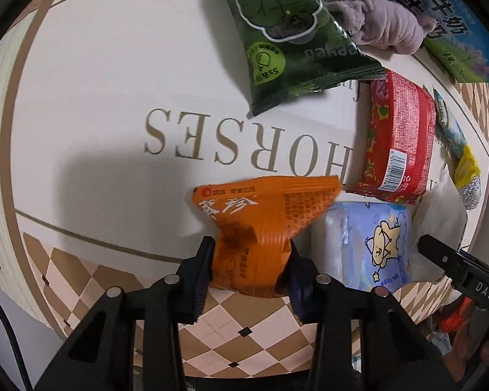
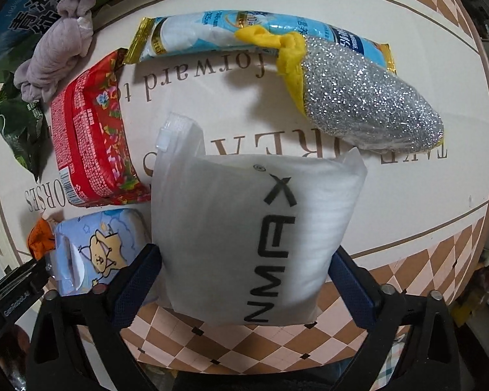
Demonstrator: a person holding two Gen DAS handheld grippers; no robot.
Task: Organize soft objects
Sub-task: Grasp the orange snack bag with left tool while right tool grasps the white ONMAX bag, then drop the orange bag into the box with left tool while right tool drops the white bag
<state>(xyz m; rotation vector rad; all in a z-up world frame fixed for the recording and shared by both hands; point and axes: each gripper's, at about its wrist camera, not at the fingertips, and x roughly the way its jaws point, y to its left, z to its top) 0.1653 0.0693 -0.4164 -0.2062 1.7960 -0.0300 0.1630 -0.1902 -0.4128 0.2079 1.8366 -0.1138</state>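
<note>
My left gripper (image 1: 251,260) is shut on an orange snack packet (image 1: 260,224), pinching its lower half at the table's front edge. My right gripper (image 2: 244,280) has its fingers spread on both sides of a white foam pouch (image 2: 254,228) with black letters; the pads touch its sides. A blue tissue pack with a cartoon cat (image 1: 371,244) lies between the two, and also shows in the right wrist view (image 2: 97,251). The orange packet's corner shows at the left of the right wrist view (image 2: 40,239).
On the round table (image 1: 114,97) lie a green snack bag (image 1: 287,32), a grey plush cloth (image 1: 384,22), a red packet (image 1: 401,140), a light blue packet (image 2: 231,32) and a silver-and-yellow scrubber (image 2: 358,97). A large blue-green bag (image 2: 22,16) stands at the back.
</note>
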